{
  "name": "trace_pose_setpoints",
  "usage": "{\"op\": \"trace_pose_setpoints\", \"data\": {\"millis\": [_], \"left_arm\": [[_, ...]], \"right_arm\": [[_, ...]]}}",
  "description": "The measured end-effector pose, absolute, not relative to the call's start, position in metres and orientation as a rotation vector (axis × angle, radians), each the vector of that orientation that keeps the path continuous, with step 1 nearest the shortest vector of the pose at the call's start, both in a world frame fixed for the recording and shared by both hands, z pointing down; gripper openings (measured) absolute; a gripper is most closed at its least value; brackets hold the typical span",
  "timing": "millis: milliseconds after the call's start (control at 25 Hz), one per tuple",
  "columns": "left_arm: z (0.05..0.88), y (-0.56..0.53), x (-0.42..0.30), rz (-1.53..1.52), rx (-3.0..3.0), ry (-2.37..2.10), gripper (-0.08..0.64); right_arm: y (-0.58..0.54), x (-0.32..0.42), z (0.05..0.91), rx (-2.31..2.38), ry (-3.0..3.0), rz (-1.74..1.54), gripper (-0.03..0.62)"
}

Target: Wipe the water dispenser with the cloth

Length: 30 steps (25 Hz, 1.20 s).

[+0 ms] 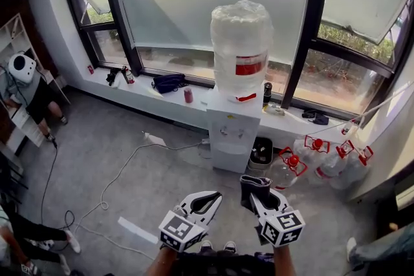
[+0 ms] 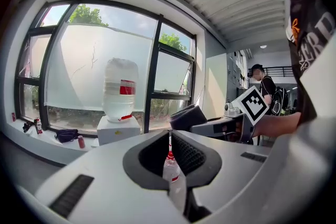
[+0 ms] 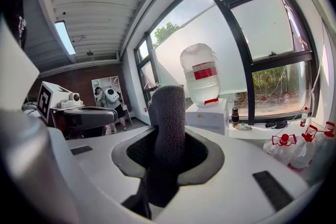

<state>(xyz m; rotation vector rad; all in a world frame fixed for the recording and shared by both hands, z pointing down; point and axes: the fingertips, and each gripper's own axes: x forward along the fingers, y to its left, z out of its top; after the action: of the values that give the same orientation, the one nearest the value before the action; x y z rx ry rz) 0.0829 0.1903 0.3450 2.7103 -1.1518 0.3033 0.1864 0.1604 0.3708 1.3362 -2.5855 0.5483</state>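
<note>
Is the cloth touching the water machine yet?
No, the cloth is pinched in the right gripper, well apart from the water dispenser.

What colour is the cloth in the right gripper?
Dark grey cloth; clearest in right gripper view.

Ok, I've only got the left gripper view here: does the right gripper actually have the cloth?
Observer: Yes. In the right gripper view, the right gripper is shut on the dark grey cloth, which sticks up past the jaw tips.
Operator: Anything on the floor on the way in?
Observer: The head view shows a white cable trailing over the floor to the left of the water dispenser.
Operator: And at its right side?
Observer: A dark bin stands close beside its base.
</note>
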Motion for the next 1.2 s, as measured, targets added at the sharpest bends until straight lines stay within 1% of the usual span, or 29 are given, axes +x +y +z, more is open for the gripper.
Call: {"op": "trace_pose_setpoints", "data": {"millis": [280,800,1200], "left_arm": [[0.345,0.186,0.086,0.313,2.698,-1.195,0.025],[0.357,0.181,0.064,0.359,2.575,-1.371,0.025],[0.369,0.120,0.041,0.355,2.616,-1.278,0.025]], "right_arm": [[0.159,0.190,0.370,1.276,-2.626,0.522,0.115],[0.150,0.187,0.393,1.142,-2.656,0.576,0.115],[0.089,0.159,0.405,1.178,-2.618,0.579,0.115]]}}
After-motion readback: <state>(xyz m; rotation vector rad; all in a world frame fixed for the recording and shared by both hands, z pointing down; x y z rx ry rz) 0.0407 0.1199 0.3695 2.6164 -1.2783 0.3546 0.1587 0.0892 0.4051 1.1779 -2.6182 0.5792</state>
